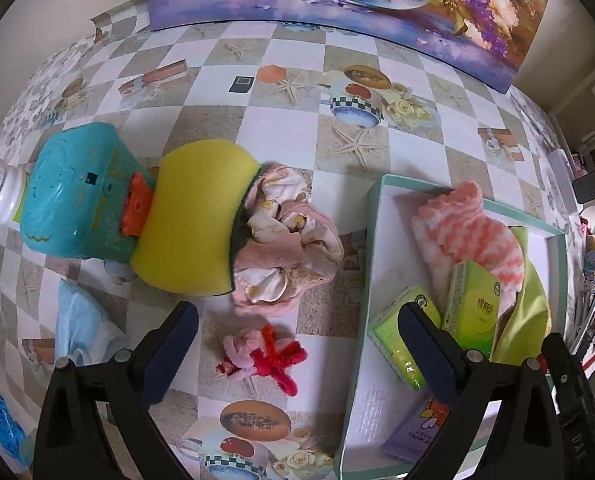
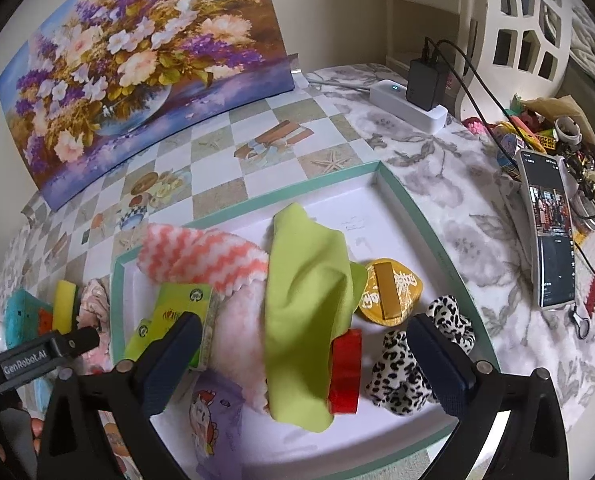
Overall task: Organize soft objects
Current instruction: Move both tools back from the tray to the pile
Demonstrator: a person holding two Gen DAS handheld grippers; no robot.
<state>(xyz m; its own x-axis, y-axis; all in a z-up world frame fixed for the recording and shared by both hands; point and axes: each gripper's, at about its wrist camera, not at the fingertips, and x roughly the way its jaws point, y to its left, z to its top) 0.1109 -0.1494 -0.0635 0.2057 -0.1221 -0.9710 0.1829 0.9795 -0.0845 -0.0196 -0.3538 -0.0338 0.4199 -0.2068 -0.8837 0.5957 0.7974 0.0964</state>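
Both grippers are open and hold nothing.

The left gripper (image 1: pixel 297 352) hangs with its jaws wide over a red and pink fuzzy toy (image 1: pixel 265 354) on the table, left of the white tray (image 1: pixel 377 240). The right gripper (image 2: pixel 301 364) hangs wide open over the tray, where a green cloth (image 2: pixel 301 292) lies beside a pink striped towel (image 2: pixel 201 256) and a spotted soft toy (image 2: pixel 397 376).

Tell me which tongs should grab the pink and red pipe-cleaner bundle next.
Left. The left tongs hang open right above the pipe-cleaner bundle on the tablecloth, outside the tray. The right tongs, also open, are over the green cloth inside the tray, farther away.
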